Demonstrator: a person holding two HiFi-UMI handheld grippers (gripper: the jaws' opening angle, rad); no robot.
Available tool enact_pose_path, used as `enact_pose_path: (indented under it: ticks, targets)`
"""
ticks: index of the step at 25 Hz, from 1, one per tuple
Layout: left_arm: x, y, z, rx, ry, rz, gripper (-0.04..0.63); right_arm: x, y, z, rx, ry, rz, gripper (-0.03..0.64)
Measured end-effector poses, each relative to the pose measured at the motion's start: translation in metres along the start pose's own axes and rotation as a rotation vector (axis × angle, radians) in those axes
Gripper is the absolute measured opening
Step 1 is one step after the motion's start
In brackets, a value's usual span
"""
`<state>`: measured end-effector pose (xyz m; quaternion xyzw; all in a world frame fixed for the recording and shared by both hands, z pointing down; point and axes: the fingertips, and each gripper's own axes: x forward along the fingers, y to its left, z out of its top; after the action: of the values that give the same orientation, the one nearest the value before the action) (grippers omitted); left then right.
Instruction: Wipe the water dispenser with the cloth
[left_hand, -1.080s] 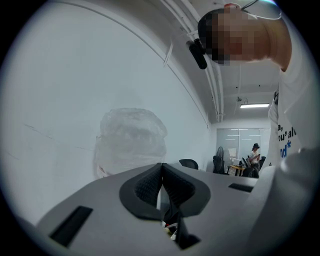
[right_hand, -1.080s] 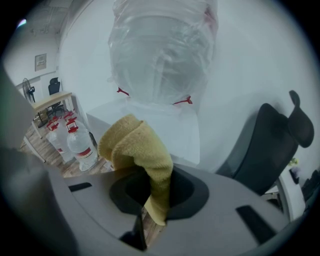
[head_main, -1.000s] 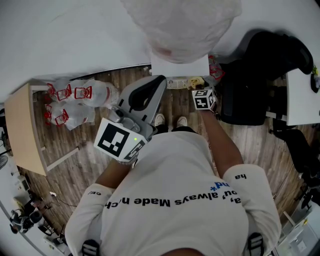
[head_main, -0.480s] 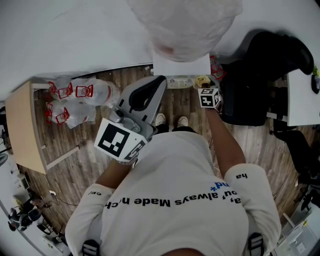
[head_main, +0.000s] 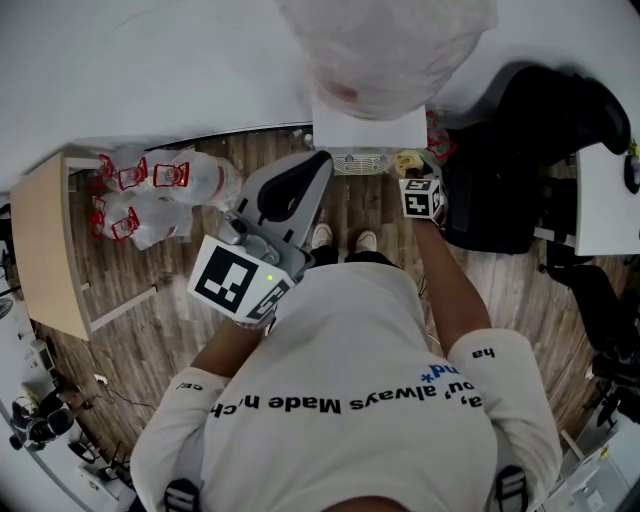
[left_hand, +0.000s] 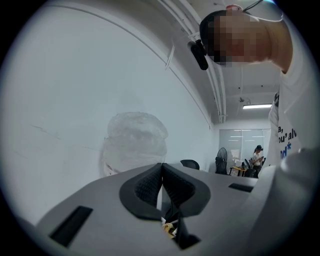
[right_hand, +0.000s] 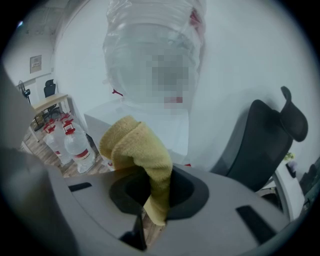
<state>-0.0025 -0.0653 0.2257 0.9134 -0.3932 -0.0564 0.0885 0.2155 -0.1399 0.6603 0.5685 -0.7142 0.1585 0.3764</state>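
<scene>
The white wall (head_main: 150, 70) and the wood floor (head_main: 170, 300) take up most of the head view. A person in a white shirt (head_main: 350, 400) stands on the floor and faces the wall.

The water dispenser (head_main: 368, 128) stands on the floor against the wall, right in front of the person. It is a white box with a big bottle (head_main: 385, 45) on top, and the bottle is wrapped in clear plastic. A black chair (head_main: 520, 150) stands just to the right of it. A wooden table (head_main: 40, 250) stands by the left edge of the floor. Packs of water bottles (head_main: 150, 195) with red bands sit on the floor between the table and the dispenser.

The left gripper (left_hand: 161, 172) is held up in front of the person's chest and points at the dispenser. Its jaws are pressed together with nothing between them.

The right gripper (right_hand: 156, 192) is lower, near the front right corner of the dispenser. Its jaws pinch the yellow cloth (right_hand: 140, 155). The cloth sticks up out of the jaws in a folded bunch, right in front of the white box. I cannot tell if the cloth touches the box.
</scene>
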Motion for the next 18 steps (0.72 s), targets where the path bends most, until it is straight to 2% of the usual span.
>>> enact_pose_path:
  ticks: [18]
  targets:
    - [-0.032, 0.019, 0.004, -0.002, -0.006, 0.068, 0.020, -0.001, 0.111, 0.047, -0.079, -0.065, 0.167, 0.061]
